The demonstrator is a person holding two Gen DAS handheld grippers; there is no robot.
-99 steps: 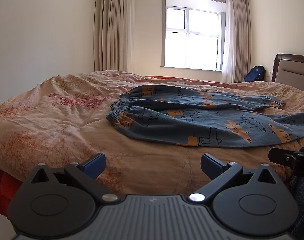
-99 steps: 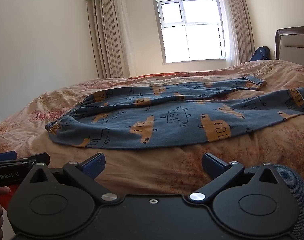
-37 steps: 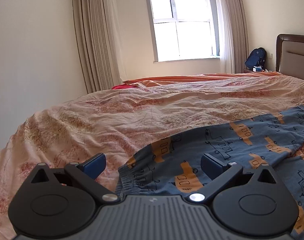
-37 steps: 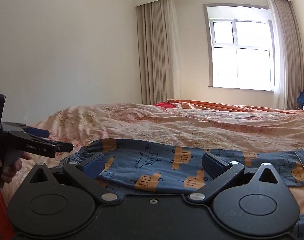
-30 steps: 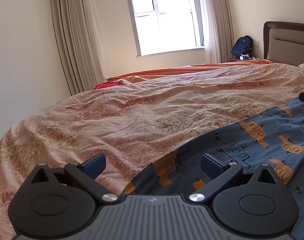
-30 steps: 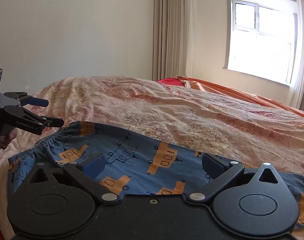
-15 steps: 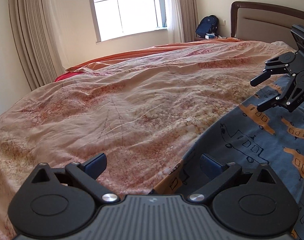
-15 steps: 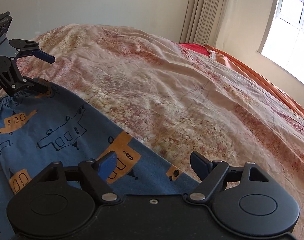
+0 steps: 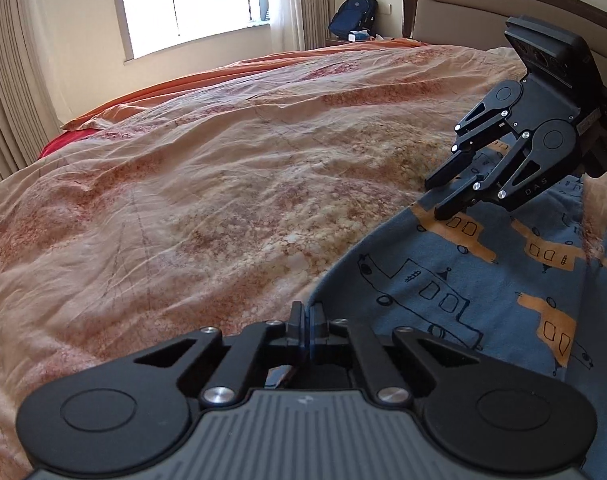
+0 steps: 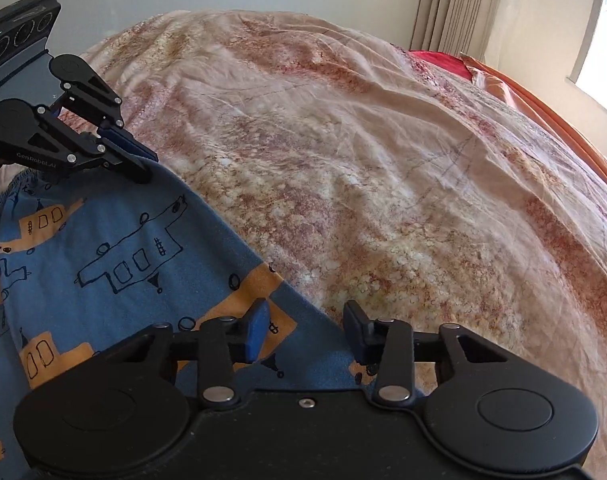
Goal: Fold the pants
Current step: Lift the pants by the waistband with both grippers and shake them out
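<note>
Pants (image 9: 455,280): soft matt blue knit cloth, printed. Bed cover (image 9: 223,184): thin, creased matt cloth. Left hand-held gripper (image 9: 305,322): matt black plastic, shiny metal rivets. Headboard (image 9: 483,4): glossy wood frame, padded panel.

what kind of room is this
A bedroom, most likely: a large bed under a wrinkled floral quilt, a padded headboard at its far end, and a curtained window. Blue printed pants lie on the quilt.

Your left tool (image 9: 306,320) points steeply down with its jaws pressed together, blue pads meeting on a cloth edge. Your right tool (image 10: 303,330) also tilts down; its jaws have just been closing and stand partly apart, cloth lying between the pads (image 10: 256,334), which are not pressing it.
</note>
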